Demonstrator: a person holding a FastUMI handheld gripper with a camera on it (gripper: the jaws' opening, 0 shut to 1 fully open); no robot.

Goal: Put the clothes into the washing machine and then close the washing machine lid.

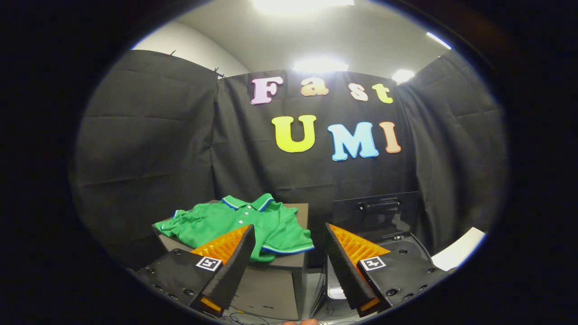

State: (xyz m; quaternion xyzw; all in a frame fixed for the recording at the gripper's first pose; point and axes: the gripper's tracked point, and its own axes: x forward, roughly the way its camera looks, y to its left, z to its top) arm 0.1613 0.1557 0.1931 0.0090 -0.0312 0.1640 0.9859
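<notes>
Gripper: the two-finger gripper (289,234) sits at the bottom centre of the frame, its fingers pointing up and away into the booth.
Jaws: spread wide, with a broad gap between the fingers and nothing held in it.
Left finger: its tip overlaps the lower front edge of the shirt in the picture; whether it touches the cloth I cannot tell.
Right finger: its tip lies over the front of the washing machine in the lower right; contact there cannot be judged either.
Clothes: a bright green short-sleeved polo shirt with blue-and-white trim on collar and sleeves (239,221) lies spread out, collar towards the back wall, in the lower left-centre of the frame, just ahead of the left finger.
Support: the shirt rests on top of a dark grey boxy stand (275,284), with one sleeve hanging over the stand's front edge.
Washing machine: a dark top-loading washing machine (408,246) stands just right of the stand, in the lower right, beyond the right finger.
Lid: the machine's dark flat lid with a bar handle (377,212) stands raised upright against the back wall, so the top is open.
White object: a pale flat corner (458,255) shows at the far lower right, beside the machine; what it is cannot be told.
</notes>
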